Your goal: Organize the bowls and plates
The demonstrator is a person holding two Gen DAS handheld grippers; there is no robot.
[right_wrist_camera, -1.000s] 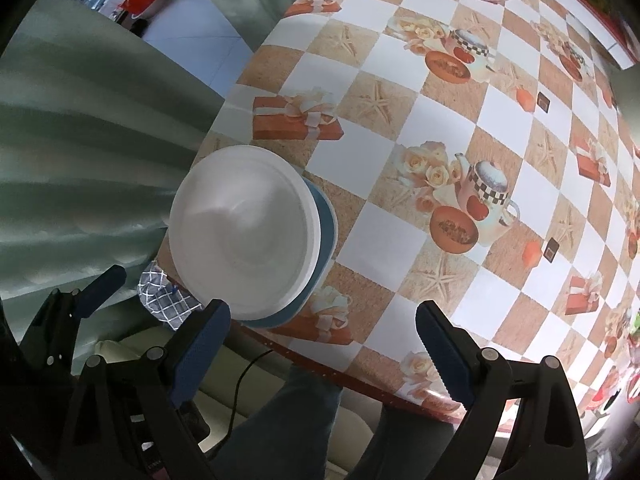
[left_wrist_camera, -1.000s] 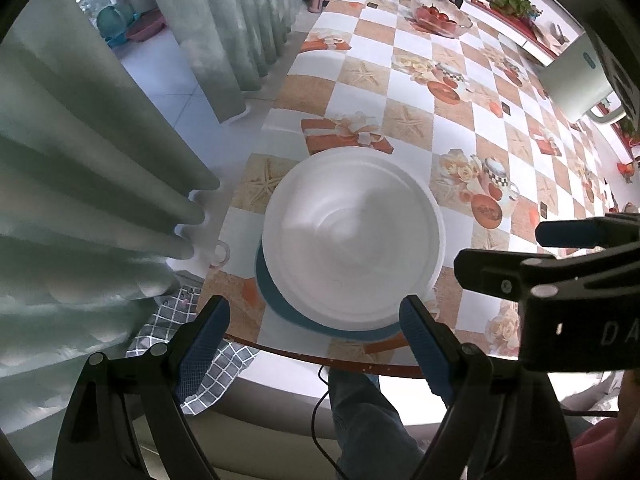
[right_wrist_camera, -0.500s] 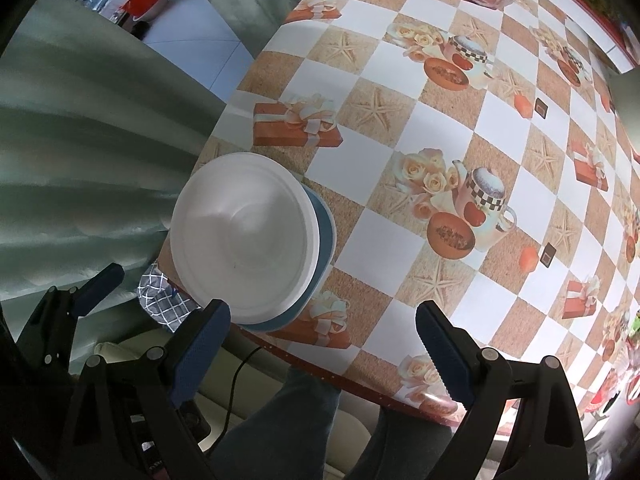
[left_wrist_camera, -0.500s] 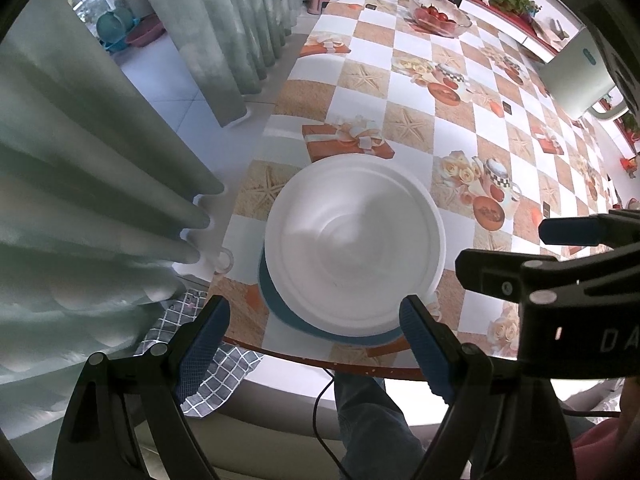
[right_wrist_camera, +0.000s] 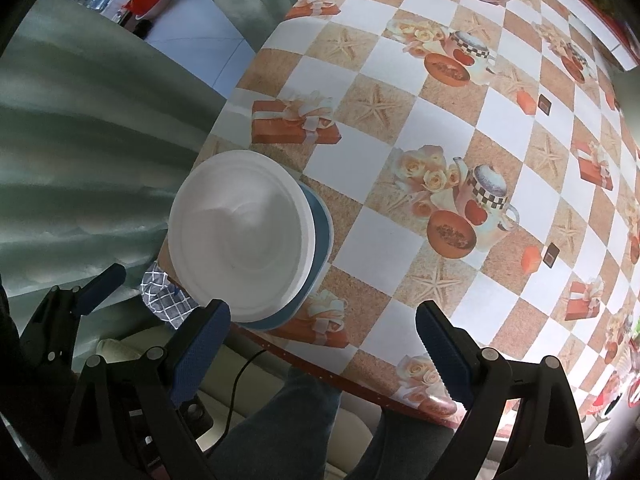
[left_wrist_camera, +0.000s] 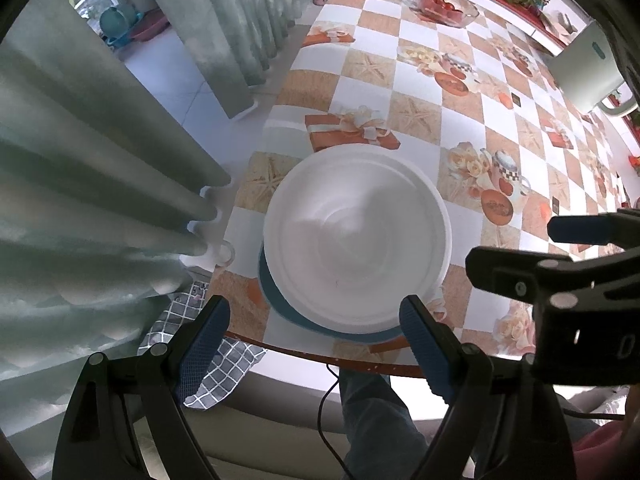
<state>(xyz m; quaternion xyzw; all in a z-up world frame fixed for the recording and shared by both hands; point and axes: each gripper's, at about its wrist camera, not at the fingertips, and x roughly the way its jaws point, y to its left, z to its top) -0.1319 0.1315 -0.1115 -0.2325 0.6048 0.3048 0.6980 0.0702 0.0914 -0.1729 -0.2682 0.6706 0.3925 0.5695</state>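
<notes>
Two grippers hang over the near edge of a tabletop (left_wrist_camera: 416, 68) covered in a checked cloth printed with starfish, gift boxes and teapots. On that edge stands a stack of dishes: a white bowl (left_wrist_camera: 356, 240) sits on top, with a blue plate (left_wrist_camera: 280, 304) showing as a crescent under its near-left rim. The left gripper (left_wrist_camera: 314, 350) points down just in front of the stack, its jaws spread wide and empty, the blue pads standing to either side of the stack's near rim without touching it. The right gripper (right_wrist_camera: 322, 346) hangs to the right of the stack, also wide apart and holding nothing; its left pad lies close to the bowl's near edge. A glass bowl of tomatoes (left_wrist_camera: 446, 2) stands at the far end, well apart. Grey-green curtains (left_wrist_camera: 92, 168) hang on the left, and a checked cloth (left_wrist_camera: 216, 364) lies below the table edge.
</notes>
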